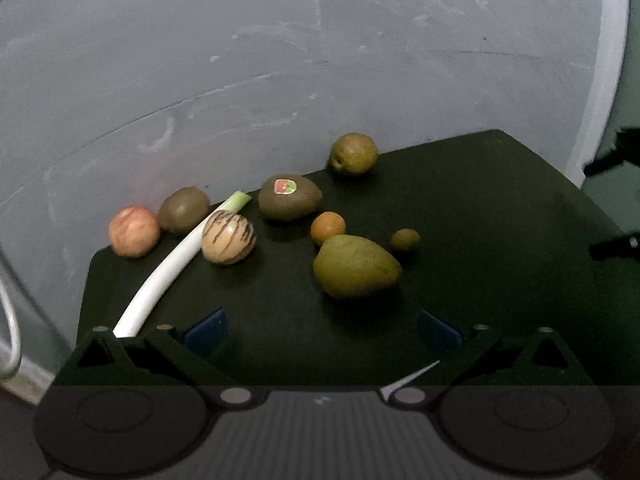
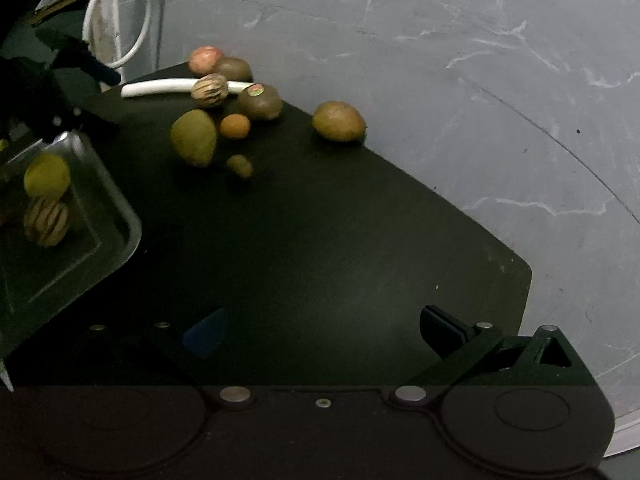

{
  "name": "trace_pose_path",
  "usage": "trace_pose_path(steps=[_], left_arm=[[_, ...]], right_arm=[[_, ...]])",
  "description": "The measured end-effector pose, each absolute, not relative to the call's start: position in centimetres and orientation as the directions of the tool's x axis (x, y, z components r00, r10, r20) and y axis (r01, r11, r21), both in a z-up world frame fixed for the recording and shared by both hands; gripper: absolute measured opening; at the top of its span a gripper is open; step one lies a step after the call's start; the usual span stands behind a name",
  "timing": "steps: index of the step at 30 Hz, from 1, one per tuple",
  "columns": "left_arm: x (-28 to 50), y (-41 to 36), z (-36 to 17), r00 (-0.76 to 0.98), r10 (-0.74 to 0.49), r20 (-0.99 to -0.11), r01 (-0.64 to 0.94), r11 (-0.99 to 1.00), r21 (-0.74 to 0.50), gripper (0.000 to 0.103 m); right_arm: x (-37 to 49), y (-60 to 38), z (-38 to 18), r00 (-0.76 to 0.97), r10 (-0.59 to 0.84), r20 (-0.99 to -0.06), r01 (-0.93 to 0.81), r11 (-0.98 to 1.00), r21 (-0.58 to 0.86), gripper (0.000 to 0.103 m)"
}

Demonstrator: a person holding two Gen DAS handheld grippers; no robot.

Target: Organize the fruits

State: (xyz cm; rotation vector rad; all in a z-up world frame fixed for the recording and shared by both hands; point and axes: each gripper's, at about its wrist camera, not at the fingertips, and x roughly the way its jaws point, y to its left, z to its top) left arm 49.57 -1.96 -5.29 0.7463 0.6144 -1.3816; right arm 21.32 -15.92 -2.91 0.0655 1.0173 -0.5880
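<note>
Fruits lie on a black table (image 1: pixel 460 220). A big green pear-shaped fruit (image 1: pixel 354 266) sits just ahead of my open, empty left gripper (image 1: pixel 322 330). Beyond it are a small orange (image 1: pixel 328 227), a small green fruit (image 1: pixel 405 239), a stickered kiwi (image 1: pixel 289 197), a striped melon (image 1: pixel 228 237), a second kiwi (image 1: pixel 183 209), a peach (image 1: pixel 134 231) and a brown-green fruit (image 1: pixel 354 153). In the right wrist view a metal tray (image 2: pixel 100 240) at the left holds a green fruit (image 2: pixel 47 176) and a striped melon (image 2: pixel 46 222). My right gripper (image 2: pixel 322 330) is open and empty over bare table.
A white leek (image 1: pixel 172 268) lies across the table's left side, under the striped melon. A grey wall (image 1: pixel 280 60) runs right behind the table. White cables (image 2: pixel 116 12) hang at the back left. The left gripper's body (image 2: pixel 48 92) is above the tray.
</note>
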Motion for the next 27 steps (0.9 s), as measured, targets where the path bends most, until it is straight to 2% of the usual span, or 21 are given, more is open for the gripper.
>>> trace_pose_path(steps=[18, 27], left_arm=[[50.5, -4.4, -6.7, -0.021, -0.638, -0.769, 0.896, -0.353, 0.269, 0.102], [51.9, -5.5, -6.8, -0.017, -0.643, -0.766, 0.897, -0.348, 0.272, 0.102]], right_arm=[[29.0, -18.5, -4.4, 0.430, -0.392, -0.813, 0.241, 0.918, -0.315, 0.101], [30.3, -18.9, -5.2, 0.438, -0.404, -0.803, 0.281, 0.910, -0.304, 0.100]])
